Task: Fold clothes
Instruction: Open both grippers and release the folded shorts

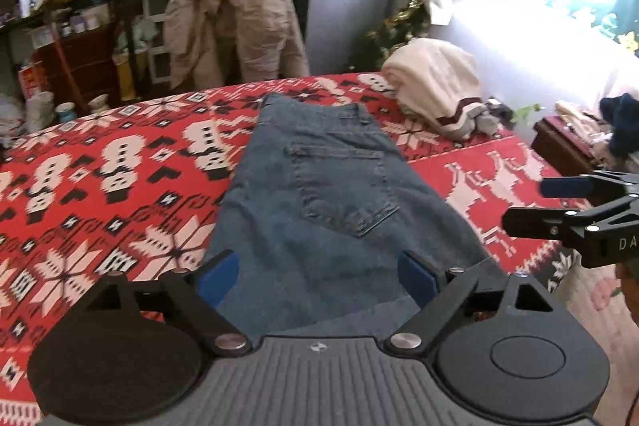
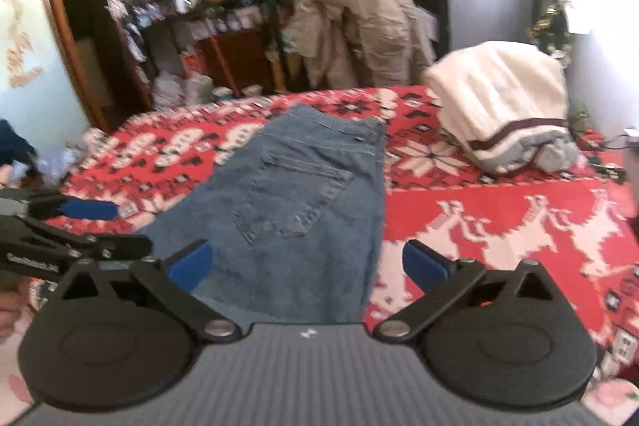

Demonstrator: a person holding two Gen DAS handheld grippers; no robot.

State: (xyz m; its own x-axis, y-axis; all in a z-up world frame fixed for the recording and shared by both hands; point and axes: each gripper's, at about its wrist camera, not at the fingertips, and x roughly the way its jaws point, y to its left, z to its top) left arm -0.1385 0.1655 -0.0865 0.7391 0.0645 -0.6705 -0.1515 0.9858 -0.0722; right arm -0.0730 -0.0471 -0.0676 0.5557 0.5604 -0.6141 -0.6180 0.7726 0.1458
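Blue-padded fingers of the left gripper (image 1: 318, 276) stand spread wide, nothing between the pads; folded jeans (image 1: 319, 194) lie just beyond and below them. Right gripper (image 2: 306, 264) likewise released, fingers apart, clear of the denim.

Writing: left wrist view shows the right gripper at 3 o'clock with white letters "DA" on its black body, the rest cut off by the frame edge. Right wrist view shows the left gripper at 9 o'clock, lettering blurred, unreadable.

Jeans: long axis runs 6 to 12 o'clock, waistband at the far 12 o'clock end, one back pocket facing up. They lie flat on a red patterned blanket (image 1: 100, 186) with white snowflake and deer figures.

Cream knit garment (image 1: 435, 86), heaped, at 1 o'clock on the blanket, apart from the jeans. Beige jacket (image 1: 235, 22) hangs beyond at 12 o'clock.
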